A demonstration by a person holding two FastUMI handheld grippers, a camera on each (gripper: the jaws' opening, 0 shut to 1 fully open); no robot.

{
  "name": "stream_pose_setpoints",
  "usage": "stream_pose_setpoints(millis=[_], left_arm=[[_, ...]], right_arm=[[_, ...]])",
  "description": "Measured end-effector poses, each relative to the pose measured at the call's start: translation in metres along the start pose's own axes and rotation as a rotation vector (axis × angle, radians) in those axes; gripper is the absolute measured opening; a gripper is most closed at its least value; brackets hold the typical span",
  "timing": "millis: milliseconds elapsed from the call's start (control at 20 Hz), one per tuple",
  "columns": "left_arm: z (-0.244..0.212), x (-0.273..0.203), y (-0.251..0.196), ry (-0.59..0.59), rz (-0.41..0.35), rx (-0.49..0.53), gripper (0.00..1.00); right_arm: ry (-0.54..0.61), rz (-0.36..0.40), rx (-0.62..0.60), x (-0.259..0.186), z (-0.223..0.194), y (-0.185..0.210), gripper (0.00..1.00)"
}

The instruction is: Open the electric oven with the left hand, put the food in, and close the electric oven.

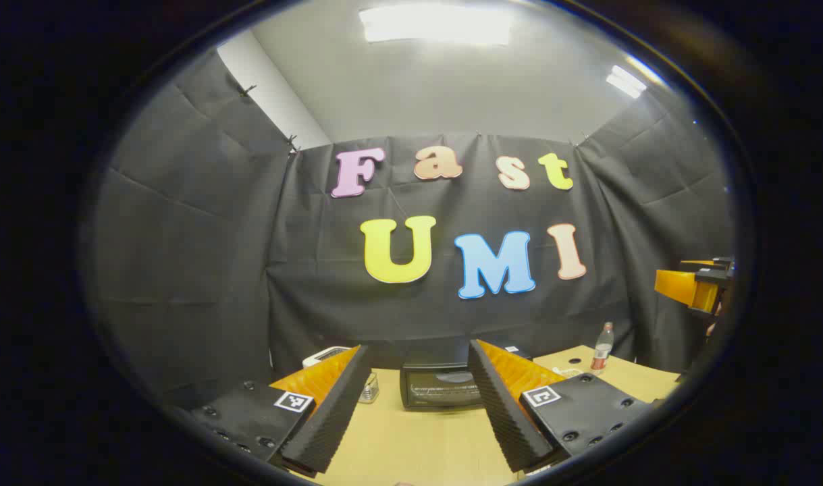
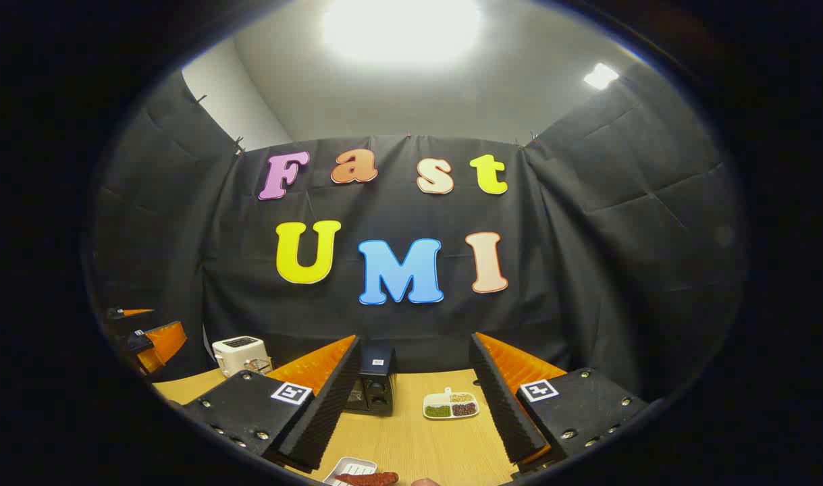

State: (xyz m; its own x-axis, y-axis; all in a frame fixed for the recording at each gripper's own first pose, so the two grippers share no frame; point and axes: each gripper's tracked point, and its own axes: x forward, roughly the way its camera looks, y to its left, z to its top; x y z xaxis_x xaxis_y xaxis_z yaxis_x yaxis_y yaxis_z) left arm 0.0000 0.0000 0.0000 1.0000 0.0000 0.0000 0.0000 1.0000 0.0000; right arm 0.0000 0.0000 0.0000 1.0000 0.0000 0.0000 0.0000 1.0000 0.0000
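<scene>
The oven (image 1: pixel 441 386) is a small dark box standing upright at the back of the wooden surface (image 1: pixel 411 445) near the black wall, its glass door shut and facing forward. In the right gripper view its knob side (image 2: pixel 376 388) shows. The food (image 2: pixel 367 478), a reddish-brown elongated piece, lies on a white ridged tray (image 2: pixel 347 467) at the near edge.
</scene>
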Motion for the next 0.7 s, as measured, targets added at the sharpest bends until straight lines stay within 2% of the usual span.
stream_pose_setpoints(millis=[50,100,150,400,450,550,600,700], left_arm=[[0.001,0.001,0.000,0.000,0.002,0.001,0.97],[0.000,0.001,0.000,0.000,0.004,0.003,1.00],[-0.001,0.000,-0.001,0.000,0.005,0.004,1.00],[-0.002,0.001,-0.003,0.005,0.009,0.006,1.00],[-0.001,0.001,-0.005,0.004,0.012,0.006,0.97],[0.001,0.002,-0.008,0.001,0.014,0.005,1.00],[0.001,0.002,-0.010,-0.001,0.014,0.003,1.00],[0.000,0.001,-0.012,-0.001,0.017,0.004,0.97]], right_arm=[[0.001,0.000,-0.001,0.000,-0.001,-0.001,1.00],[0.002,-0.001,-0.002,0.001,-0.001,-0.001,1.00],[0.000,-0.001,-0.003,0.002,0.000,-0.003,0.96],[0.001,0.007,-0.024,0.002,-0.002,-0.006,0.96],[0.001,0.009,-0.024,0.003,-0.001,-0.007,0.96],[-0.004,0.013,-0.024,0.005,0.000,-0.009,0.96],[-0.005,0.015,-0.025,0.007,0.001,-0.010,1.00],[-0.007,0.020,-0.029,0.009,0.001,-0.012,0.96]])
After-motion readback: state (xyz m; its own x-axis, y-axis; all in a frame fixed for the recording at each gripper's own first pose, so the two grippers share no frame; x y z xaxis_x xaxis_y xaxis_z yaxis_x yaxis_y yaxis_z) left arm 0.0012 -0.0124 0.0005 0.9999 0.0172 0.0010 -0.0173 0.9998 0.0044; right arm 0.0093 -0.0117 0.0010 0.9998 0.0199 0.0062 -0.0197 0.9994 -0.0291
